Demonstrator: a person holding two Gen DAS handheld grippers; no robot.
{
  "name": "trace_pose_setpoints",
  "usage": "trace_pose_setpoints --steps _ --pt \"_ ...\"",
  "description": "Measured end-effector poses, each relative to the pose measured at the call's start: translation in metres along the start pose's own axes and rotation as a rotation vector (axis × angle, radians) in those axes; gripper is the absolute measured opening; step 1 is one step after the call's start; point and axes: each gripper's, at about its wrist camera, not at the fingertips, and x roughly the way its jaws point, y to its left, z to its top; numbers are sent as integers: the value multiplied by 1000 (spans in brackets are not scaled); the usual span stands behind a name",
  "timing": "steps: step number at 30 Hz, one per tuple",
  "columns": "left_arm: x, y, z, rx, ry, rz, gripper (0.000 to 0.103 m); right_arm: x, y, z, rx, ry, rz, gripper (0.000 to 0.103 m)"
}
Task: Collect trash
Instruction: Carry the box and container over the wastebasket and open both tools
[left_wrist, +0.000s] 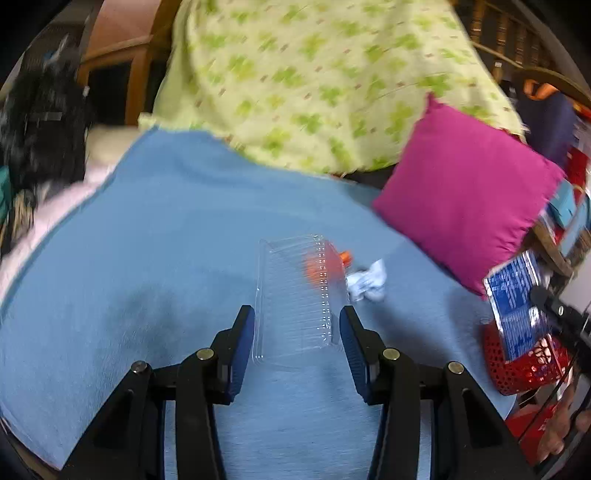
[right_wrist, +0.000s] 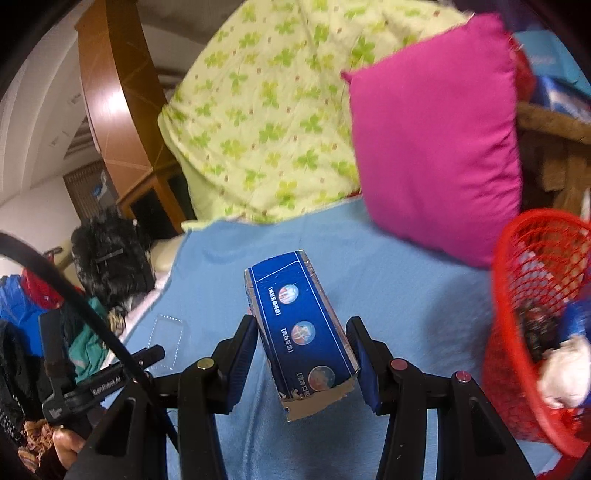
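A clear plastic clamshell box (left_wrist: 295, 295) lies on the blue bed cover (left_wrist: 166, 240), its near end between the open fingers of my left gripper (left_wrist: 297, 321). Behind it lie an orange piece (left_wrist: 321, 264) and a crumpled white paper (left_wrist: 367, 282). My right gripper (right_wrist: 301, 332) is shut on a dark blue carton (right_wrist: 303, 332) and holds it above the cover, left of the red mesh basket (right_wrist: 535, 295), which holds trash. In the left wrist view the carton (left_wrist: 517, 302) hangs over the basket (left_wrist: 517, 369). The clear box (right_wrist: 166, 339) also shows faintly at the right wrist view's left.
A magenta pillow (left_wrist: 469, 206) leans at the back right of the bed. A green clover quilt (left_wrist: 314, 74) is piled behind. A black furry item (left_wrist: 40, 122) and clothes lie at the left edge. A wooden headboard (right_wrist: 110, 92) stands behind.
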Motion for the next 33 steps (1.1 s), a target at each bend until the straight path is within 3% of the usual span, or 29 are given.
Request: trace_pose_setpoints --steps 5,12,15,26,33 --pt "-19 -46 -2 90 -42 -33 49 -56 -14 8 21 -150 -30 53" --pt "-43 -125 14 206 -101 -122 49 -135 -62 7 127 -329 -119 53" --pt "-50 -154 20 244 -121 -149 49 -162 -86 4 200 -392 -119 53" --pt "-48 -271 25 405 -123 -298 49 -211 -153 -2 346 -474 -189 53" --pt "-33 -328 16 489 -83 -356 49 -214 -192 -5 481 -466 -249 53"
